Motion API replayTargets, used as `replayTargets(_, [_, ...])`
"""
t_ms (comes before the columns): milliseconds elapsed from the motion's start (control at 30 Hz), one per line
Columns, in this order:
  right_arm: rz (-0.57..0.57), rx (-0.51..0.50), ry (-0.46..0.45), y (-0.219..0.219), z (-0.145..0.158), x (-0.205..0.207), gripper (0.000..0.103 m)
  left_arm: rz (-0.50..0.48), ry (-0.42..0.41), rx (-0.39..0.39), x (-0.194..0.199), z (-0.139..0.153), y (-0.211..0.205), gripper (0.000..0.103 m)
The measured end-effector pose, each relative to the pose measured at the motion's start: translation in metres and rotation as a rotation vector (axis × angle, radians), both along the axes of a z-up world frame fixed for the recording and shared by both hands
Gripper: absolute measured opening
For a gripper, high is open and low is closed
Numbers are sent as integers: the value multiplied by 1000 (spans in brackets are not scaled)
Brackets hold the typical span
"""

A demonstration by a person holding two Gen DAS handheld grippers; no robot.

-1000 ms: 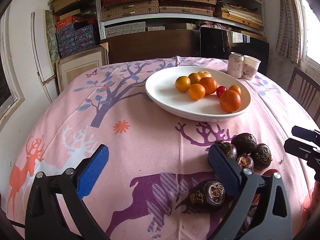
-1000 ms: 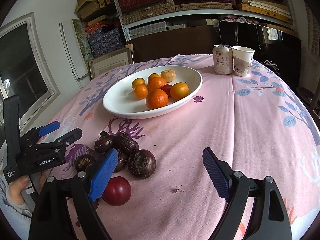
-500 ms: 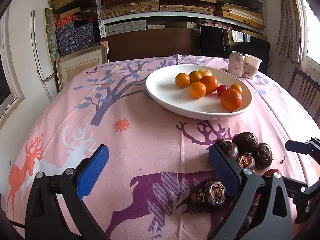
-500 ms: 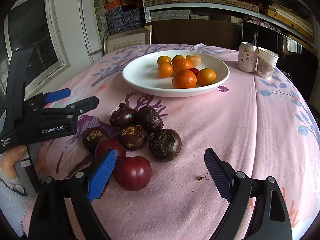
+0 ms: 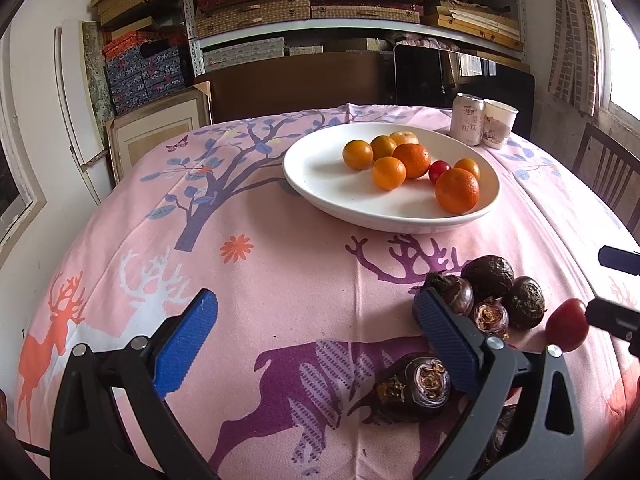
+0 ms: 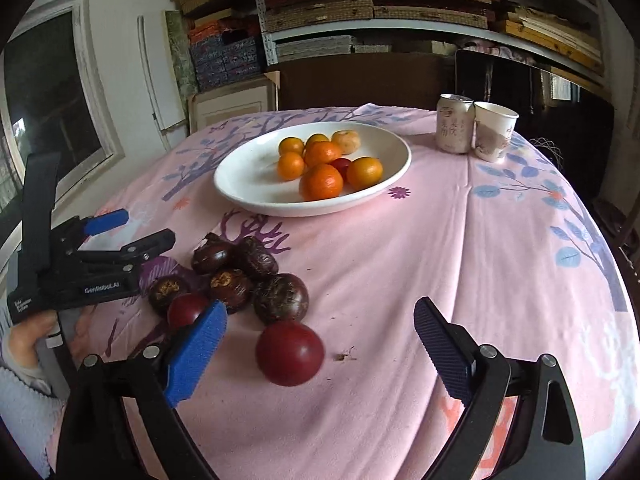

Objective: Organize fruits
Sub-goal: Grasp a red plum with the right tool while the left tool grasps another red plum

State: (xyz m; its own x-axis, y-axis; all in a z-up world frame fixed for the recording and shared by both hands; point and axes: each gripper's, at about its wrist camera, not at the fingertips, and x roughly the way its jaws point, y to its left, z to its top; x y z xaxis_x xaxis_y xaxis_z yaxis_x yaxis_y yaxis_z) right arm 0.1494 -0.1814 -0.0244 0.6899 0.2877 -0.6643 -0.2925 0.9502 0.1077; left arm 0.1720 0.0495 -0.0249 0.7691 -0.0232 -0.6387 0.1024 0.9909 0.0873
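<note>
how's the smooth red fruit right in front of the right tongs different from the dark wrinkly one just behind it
The smooth red round fruit has glossy, even skin; the dark purple wrinkled fruit looks dull, rough and shrivelled. The red one lies apart at the front; the dark one sits in a cluster. Both are round, similar in size, and rest on the pink cloth.

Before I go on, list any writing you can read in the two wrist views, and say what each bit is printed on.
"GenRobot.AI": white print on the side of the left gripper, seen in the right wrist view.
Small white lines at the rear end of that gripper's body: too small to read.
Red Chinese characters on the drink can: too blurred to read surely.
Paper cup: a picture, no legible words.
Boxes on the shelves: no readable labels.
</note>
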Motion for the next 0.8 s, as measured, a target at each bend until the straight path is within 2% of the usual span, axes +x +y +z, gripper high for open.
replayTargets(67, [22,-60,24,10,-9,0,91,-2,4,3,0,-1,-1,98])
replayTargets(133, [30,-92,61,17,-18,3,81,-4,9,5,1,-2,-1,98])
replayTargets(233, [10,-73,95,11,-22,8,69,-8,11,9,1,-2,-2,98])
replayTargets(300, [0,-68,119,8,-25,9,64,-12,12,13,1,-2,-3,98])
replayTargets(433, [28,-71,145,8,-29,1,64,-26,6,19,-2,-1,-6,98])
replayTargets(533, [53,-78,142,9,-28,-9,64,-75,-3,9,-12,1,-13,98])
replayTargets(567, [56,-73,141,8,-27,-10,63,-107,-5,6,-18,2,-18,98])
replayTargets(600, [51,-73,142,7,-27,-10,56,-143,-10,13,-24,2,-25,98])
replayTargets(633, [37,-74,143,5,-27,-10,46,-181,-17,31,-31,2,-34,98])
replayTargets(667, [31,-65,144,2,-27,-9,41,-217,-29,62,-39,2,-43,98])
replayTargets(800, [48,-24,153,-3,-26,-8,41,-330,-74,212,-61,-4,-81,98])
